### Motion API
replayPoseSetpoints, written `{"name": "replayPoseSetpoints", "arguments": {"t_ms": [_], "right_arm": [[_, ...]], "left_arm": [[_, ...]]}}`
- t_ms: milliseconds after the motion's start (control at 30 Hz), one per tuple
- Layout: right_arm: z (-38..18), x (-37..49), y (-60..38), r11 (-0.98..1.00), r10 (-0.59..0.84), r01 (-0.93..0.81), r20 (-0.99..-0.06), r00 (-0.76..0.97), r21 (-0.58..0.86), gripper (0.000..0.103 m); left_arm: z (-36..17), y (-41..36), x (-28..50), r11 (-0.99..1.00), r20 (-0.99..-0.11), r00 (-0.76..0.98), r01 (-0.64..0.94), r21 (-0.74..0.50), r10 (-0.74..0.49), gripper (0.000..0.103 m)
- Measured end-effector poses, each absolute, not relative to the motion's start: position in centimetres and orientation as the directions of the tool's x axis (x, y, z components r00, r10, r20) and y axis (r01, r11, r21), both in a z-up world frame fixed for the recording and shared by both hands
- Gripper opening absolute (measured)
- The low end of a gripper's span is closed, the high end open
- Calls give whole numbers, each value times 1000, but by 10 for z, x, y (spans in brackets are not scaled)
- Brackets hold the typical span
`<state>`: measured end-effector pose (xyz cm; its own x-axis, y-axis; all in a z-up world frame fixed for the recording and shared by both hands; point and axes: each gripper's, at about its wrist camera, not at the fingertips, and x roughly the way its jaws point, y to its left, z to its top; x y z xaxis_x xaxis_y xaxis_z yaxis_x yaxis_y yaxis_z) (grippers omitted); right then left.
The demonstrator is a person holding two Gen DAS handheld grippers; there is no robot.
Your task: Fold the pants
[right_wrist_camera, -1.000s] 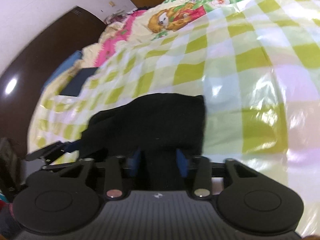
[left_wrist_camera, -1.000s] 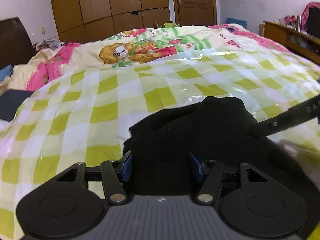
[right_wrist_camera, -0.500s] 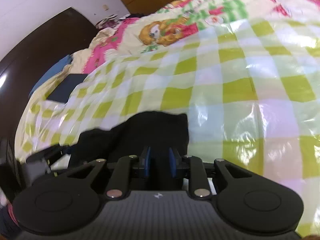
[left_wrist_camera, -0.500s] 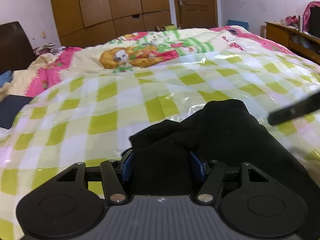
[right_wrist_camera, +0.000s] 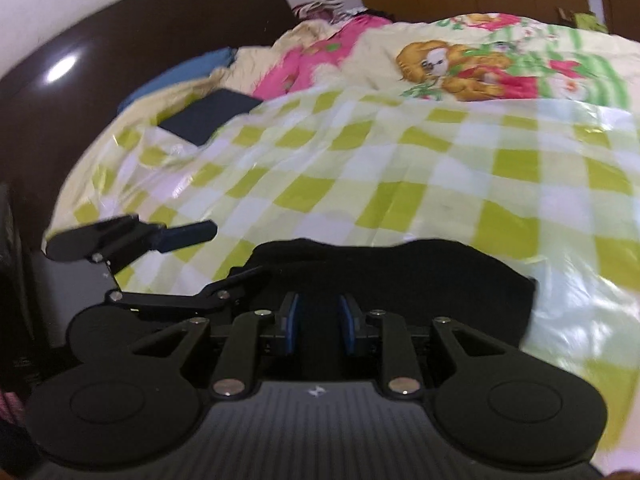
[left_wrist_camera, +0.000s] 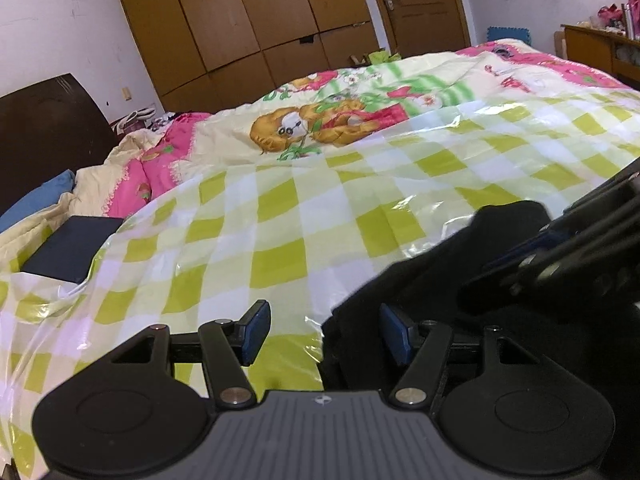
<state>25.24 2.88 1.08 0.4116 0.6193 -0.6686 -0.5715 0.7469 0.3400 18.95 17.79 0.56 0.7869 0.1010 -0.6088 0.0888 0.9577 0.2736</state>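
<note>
Nearest in the left wrist view, the left gripper (left_wrist_camera: 322, 334) stands with its fingers spread wide and nothing between them; half a second ago black cloth filled that gap, so it has let go and slid off to the left. The pants (left_wrist_camera: 432, 292), a dark folded bundle, now lie just to its right on the bed, touching only the right-hand pad. In the right wrist view the right gripper (right_wrist_camera: 318, 322) has its blue pads parted a little over the near edge of the pants (right_wrist_camera: 400, 276); they were closer together a moment ago, and whether cloth is pinched I cannot tell. This looks like the release after a fold. Beyond lie the checked plastic sheet (left_wrist_camera: 280, 232), a dark flat item (left_wrist_camera: 72, 250), the cartoon quilt (left_wrist_camera: 340, 120) and the wooden wardrobe (left_wrist_camera: 248, 20).
</note>
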Motion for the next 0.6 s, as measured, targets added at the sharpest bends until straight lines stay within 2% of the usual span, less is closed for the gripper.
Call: {"name": "replayPoseSetpoints", "arguments": {"t_ms": [133,233,300,367,467,600], "right_arm": [[-9,269,34,774,592,-528,-694,409,349,24],[0,260,24,785,589,-515,-670,452,343,25],[11,243,16,802,566,-518,-656,499,298,28],[21,221,4,796,579,-526,-630,517,301,29],[30,181,-15,786,592,-543,-613,523,296,34],[32,137,-29,781,589,-563,-621,518,272,34]], "left_arm": [[6,185,200,968,-636,766,77,237,95,75],[17,191,192,977,-635,766,44,207,101,75],[26,191,179,984,-635,764,1,181,116,74],[33,189,161,988,-628,771,-11,152,105,74],[38,178,132,992,-636,767,-3,128,85,74],[41,160,90,992,-635,769,14,125,69,74]]}}
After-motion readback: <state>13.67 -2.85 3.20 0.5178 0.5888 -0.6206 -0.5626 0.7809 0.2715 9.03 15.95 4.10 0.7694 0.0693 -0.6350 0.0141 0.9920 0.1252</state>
